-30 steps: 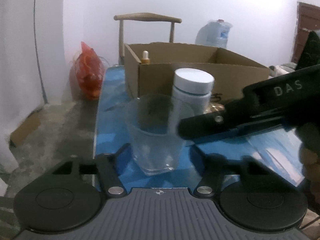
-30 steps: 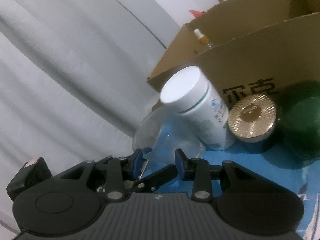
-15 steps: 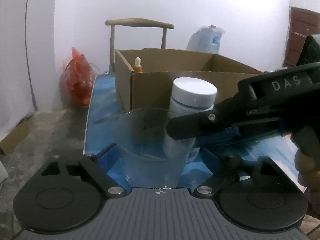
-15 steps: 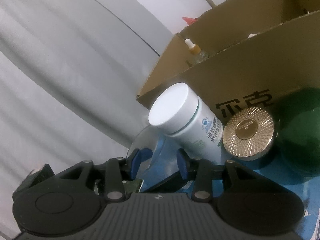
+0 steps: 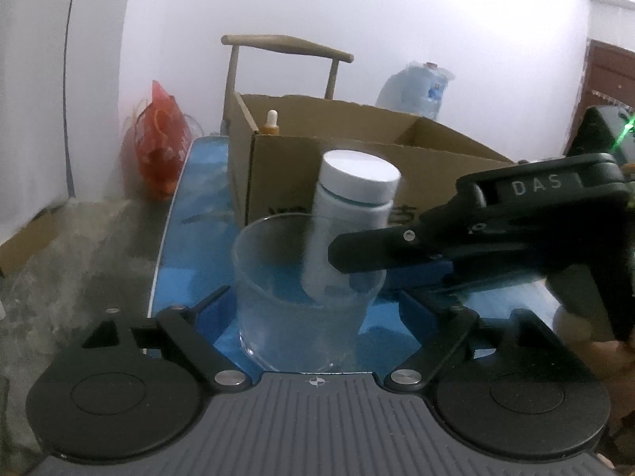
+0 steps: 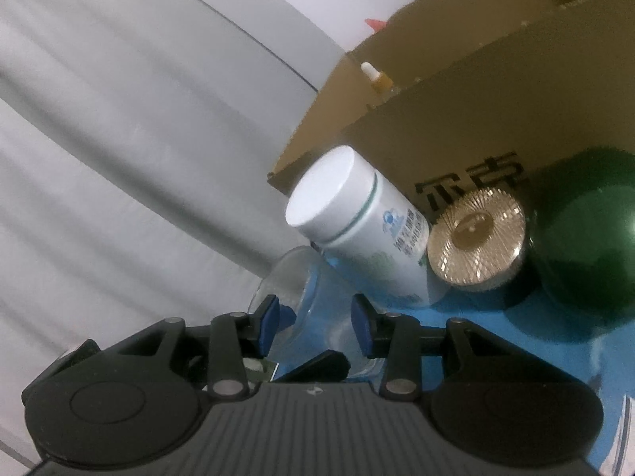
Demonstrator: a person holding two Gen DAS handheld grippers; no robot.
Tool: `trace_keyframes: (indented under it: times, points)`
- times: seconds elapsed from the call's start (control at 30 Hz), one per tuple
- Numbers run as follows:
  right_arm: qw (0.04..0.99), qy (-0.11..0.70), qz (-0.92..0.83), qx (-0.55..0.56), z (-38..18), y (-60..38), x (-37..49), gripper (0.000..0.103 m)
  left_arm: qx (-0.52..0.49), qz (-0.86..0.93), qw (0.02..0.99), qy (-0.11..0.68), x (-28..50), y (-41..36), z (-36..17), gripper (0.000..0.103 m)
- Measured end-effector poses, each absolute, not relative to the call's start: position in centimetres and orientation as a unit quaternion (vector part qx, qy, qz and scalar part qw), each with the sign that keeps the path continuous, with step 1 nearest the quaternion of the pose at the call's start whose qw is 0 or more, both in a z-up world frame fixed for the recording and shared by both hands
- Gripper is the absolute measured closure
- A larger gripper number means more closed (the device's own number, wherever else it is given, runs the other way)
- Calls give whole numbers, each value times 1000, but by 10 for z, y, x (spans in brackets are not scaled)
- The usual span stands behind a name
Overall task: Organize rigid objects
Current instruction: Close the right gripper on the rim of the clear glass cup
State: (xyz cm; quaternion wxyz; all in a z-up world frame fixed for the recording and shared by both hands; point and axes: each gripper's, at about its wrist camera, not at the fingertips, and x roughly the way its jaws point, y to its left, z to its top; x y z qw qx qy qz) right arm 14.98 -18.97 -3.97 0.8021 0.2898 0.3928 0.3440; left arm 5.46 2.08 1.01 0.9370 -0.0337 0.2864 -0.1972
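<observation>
The clear glass cup [image 5: 301, 297] stands on the blue surface [image 5: 186, 214], between the spread fingers of the left tool [image 5: 313, 309]. The right tool [image 5: 357, 256], half spread, straddles its rim from three o'clock. A white bottle [image 5: 353, 214] blocks the cardboard box [image 5: 357, 150] at twelve o'clock.

White bottle [image 5: 353, 214] and box [image 5: 397, 174] block beyond glass [image 5: 301, 297].

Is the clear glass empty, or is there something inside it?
Empty. Through the glass only the blue table shows; the white bottle stands behind it, not inside.
</observation>
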Motion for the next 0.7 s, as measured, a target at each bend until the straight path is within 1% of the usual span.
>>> trace_keyframes:
  times: [0.23,0.43,0.7]
  points:
    - [794,401,351,293,-43,-201,141,60,-38,-214,932,292,41,14,12,14]
    - [799,397,348,287,-43,-211,130,60,-18,-228,929,292,31,2,11,15]
    - [817,384,333,274,-39,-215,130,60,-10,-221,933,282,38,3,12,15]
